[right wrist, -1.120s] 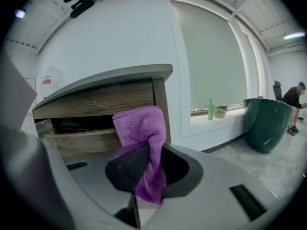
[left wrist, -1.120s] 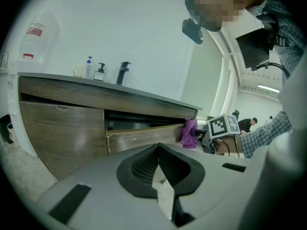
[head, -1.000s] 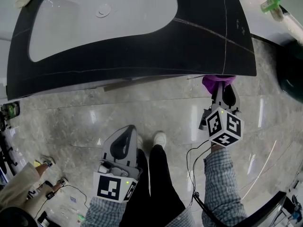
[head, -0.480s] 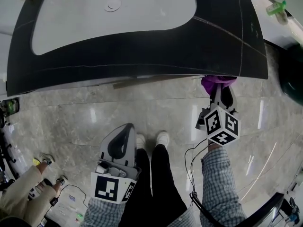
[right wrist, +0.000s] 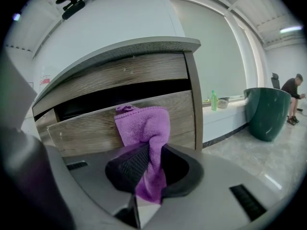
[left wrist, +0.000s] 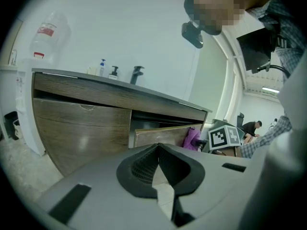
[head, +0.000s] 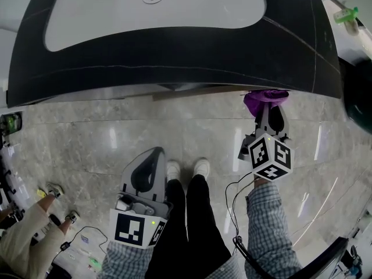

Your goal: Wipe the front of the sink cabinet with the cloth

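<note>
The sink cabinet has a black countertop [head: 174, 57] and wood-grain drawer fronts [right wrist: 144, 75] [left wrist: 81, 128]. A purple cloth [right wrist: 144, 123] lies against the lower drawer front near the cabinet's right end, with my right gripper [right wrist: 151, 169] shut on it. The head view shows that cloth [head: 264, 97] just under the counter edge, ahead of the right gripper [head: 268, 116]. My left gripper [head: 152, 156] hangs low over the floor, away from the cabinet, shut with nothing in it [left wrist: 158, 150]. The left gripper view shows the cloth [left wrist: 192, 138] at the drawer.
My shoes [head: 185, 168] stand on the marble floor before the cabinet. A dark green bin [head: 357, 92] [right wrist: 264, 111] stands to the right. A faucet [left wrist: 136, 74] and soap bottles are on the counter. Another person [head: 23, 237] is at the lower left; a cable [head: 235, 202] hangs below my right arm.
The right gripper and cloth have slid left along the cabinet front, farther from its right corner. The left gripper has hardly moved.
</note>
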The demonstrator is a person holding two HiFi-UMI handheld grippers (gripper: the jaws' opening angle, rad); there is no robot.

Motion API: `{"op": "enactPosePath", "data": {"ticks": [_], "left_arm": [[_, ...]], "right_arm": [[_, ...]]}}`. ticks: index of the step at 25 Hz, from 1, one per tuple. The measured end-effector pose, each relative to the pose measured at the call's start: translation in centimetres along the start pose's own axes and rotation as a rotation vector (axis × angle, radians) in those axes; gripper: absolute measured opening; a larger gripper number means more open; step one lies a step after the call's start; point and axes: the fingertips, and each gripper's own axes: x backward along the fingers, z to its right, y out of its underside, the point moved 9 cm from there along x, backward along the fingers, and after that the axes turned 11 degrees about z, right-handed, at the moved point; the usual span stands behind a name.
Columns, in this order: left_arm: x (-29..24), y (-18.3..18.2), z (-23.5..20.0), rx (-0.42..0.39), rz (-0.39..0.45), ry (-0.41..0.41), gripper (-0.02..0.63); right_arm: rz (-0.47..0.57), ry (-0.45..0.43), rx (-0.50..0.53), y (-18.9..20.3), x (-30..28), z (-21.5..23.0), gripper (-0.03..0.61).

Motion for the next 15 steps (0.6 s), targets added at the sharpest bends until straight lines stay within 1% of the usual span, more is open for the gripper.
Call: {"op": "enactPosePath", "data": {"ticks": [7,15], "left_arm": [[0.9,0.8,-1.1,0.009,0.005,-0.019,0.011],[2.0,0.9,-2.5,0.015,0.022,-0.044,0.011]], "right_arm": [[-0.009,-0.065,0.007,1.0,0.3,-2.7,0.075],[-0.028,-0.148,0.003,2.1,1.0,-7.0,0.075]]}}
